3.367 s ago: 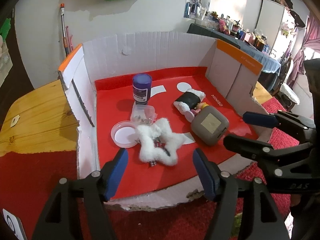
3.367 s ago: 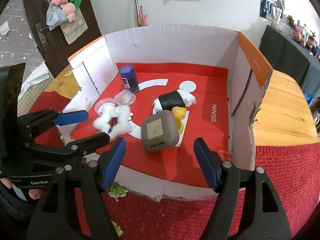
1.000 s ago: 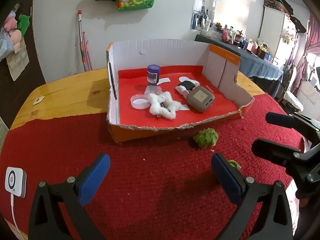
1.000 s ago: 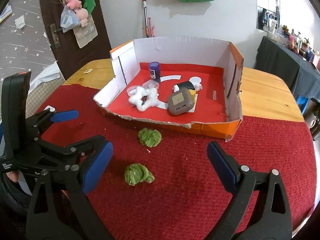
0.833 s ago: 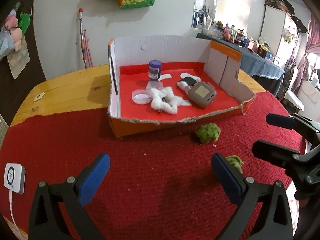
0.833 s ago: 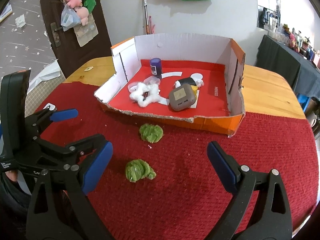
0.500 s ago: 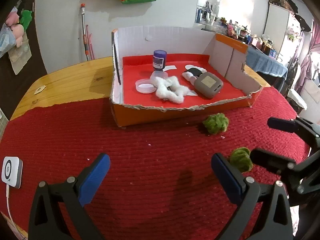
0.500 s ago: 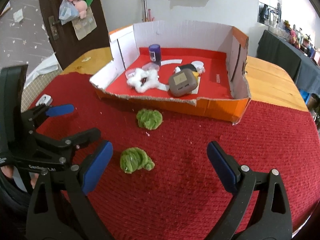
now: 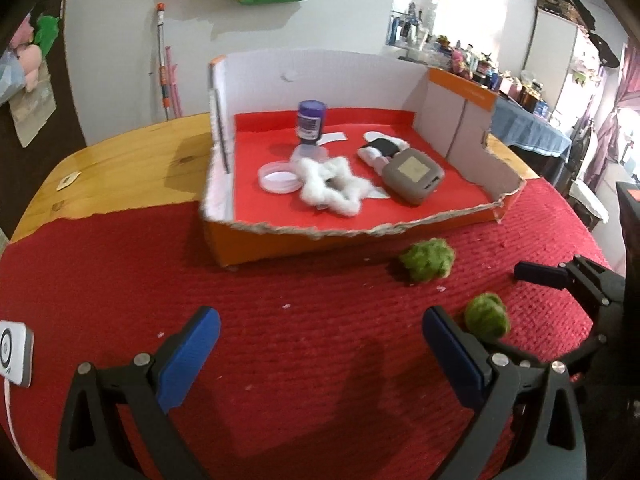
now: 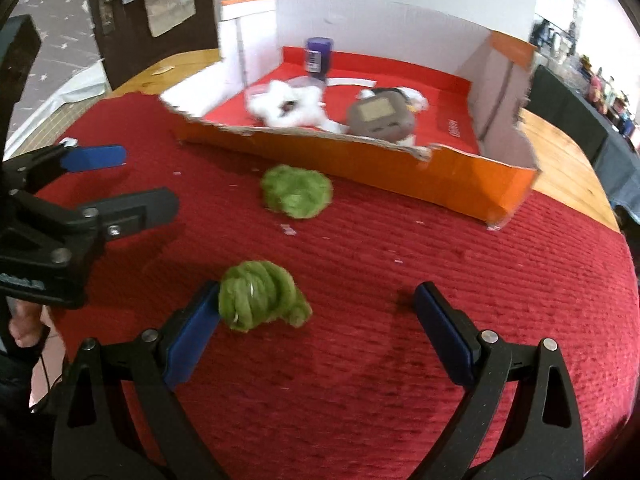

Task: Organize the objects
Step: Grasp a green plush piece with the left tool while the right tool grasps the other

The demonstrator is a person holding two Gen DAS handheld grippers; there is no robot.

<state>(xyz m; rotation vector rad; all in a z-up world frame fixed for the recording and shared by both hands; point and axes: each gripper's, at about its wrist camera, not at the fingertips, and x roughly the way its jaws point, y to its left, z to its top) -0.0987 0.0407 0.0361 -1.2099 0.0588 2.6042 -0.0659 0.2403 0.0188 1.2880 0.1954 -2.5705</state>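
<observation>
The right claw (image 10: 316,332) hangs low over the red woven cloth (image 10: 400,300) that covers the near part of the wooden worktop (image 9: 120,168), its blue-padded fingers spread wide and holding nothing. A green knotted yarn bundle (image 10: 260,300) lies on the cloth just inside the left finger, touching or nearly touching its pad; its long axis runs left to right, with a stubby end pointing right. A second, rounder green fluffy ball (image 10: 296,192) rests farther away, near the orange front wall of a torn cardboard box (image 10: 360,160).

The left claw (image 9: 320,348) is also spread and empty, hovering over bare cloth to the left of the right one.

Inside the red-lined box sit a purple-capped small bottle (image 9: 311,122) standing upright, a round white plastic lid (image 9: 279,176), a white fluffy star-shaped toy (image 9: 332,186) and a grey rounded-square case (image 9: 414,176), lying flat. A white square device (image 9: 14,352) lies at the cloth's near left edge.
</observation>
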